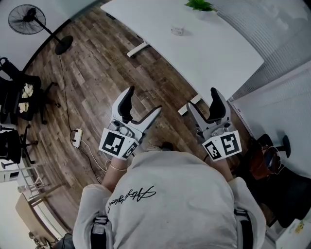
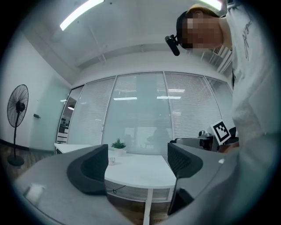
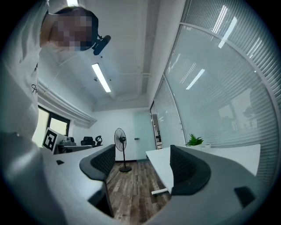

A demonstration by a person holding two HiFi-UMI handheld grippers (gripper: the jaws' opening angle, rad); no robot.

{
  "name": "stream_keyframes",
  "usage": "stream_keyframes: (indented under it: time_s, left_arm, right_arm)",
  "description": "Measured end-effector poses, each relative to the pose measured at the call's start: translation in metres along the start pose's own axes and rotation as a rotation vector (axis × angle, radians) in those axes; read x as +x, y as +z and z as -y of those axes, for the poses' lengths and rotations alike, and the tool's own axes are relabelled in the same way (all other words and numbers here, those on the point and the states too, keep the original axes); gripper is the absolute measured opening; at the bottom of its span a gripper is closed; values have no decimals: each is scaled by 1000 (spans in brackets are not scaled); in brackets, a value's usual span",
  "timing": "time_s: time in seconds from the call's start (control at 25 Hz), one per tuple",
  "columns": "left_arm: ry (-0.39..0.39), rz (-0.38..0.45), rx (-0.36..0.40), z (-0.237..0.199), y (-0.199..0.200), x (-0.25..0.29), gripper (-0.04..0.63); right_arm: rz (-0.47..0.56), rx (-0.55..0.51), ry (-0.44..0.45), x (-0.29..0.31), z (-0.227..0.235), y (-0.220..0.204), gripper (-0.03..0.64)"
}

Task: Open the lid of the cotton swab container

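Observation:
The cotton swab container (image 1: 177,30) is a small clear tub on the far part of the white table (image 1: 209,48), near a potted plant (image 1: 200,5). I stand well back from it on the wood floor. In the head view my left gripper (image 1: 142,103) and right gripper (image 1: 203,99) are held up in front of my chest, both open with nothing between the fingers. In the left gripper view the container (image 2: 111,161) shows tiny beside the plant (image 2: 117,144), far beyond the open left gripper (image 2: 138,162). The right gripper (image 3: 142,165) points past the table's edge (image 3: 160,165) toward the floor.
A standing fan (image 1: 29,19) is at the far left, with dark office chairs (image 1: 19,97) below it. A power strip (image 1: 76,137) and its cable lie on the floor to my left. Another white desk (image 1: 286,107) and a dark stool (image 1: 272,155) are at my right.

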State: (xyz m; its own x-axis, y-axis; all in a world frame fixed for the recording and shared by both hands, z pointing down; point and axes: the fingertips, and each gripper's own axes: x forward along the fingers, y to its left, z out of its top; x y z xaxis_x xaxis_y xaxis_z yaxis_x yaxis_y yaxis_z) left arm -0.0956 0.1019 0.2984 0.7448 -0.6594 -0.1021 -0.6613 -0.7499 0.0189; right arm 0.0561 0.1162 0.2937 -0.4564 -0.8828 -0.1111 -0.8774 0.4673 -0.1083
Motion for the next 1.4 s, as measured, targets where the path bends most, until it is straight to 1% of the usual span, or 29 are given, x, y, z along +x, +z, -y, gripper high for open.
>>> stream_keyframes:
  time_s: [0.16, 0.32, 0.56, 0.8, 0.92, 1.0, 1.2, 1.4]
  left_arm:
    - [-4, -3, 7, -1, 2, 1, 407]
    - [9, -6, 13, -5, 3, 1, 407]
    - [7, -8, 25, -9, 5, 7, 407]
    - [-7, -7, 41, 4, 5, 24, 407]
    - [-2, 1, 8, 6, 3, 29, 407]
    - [-3, -8, -8, 6, -1, 28, 407]
    - [13, -8, -16, -14, -10, 34, 407]
    - [-26, -2, -7, -43, -16, 54, 407]
  right_arm:
    - [1, -4, 10, 2, -3, 2, 373]
    - [5, 9, 9, 6, 1, 2, 372]
    - [22, 0, 14, 9, 6, 9, 371]
    - [22, 11, 22, 3, 20, 7, 371]
    - [-7, 43, 33, 9, 27, -5, 370]
    - [-19, 64, 37, 12, 27, -9, 370]
    - [-26, 51, 44, 30, 32, -19, 370]
    - [-22, 30, 14, 59, 41, -25, 370]
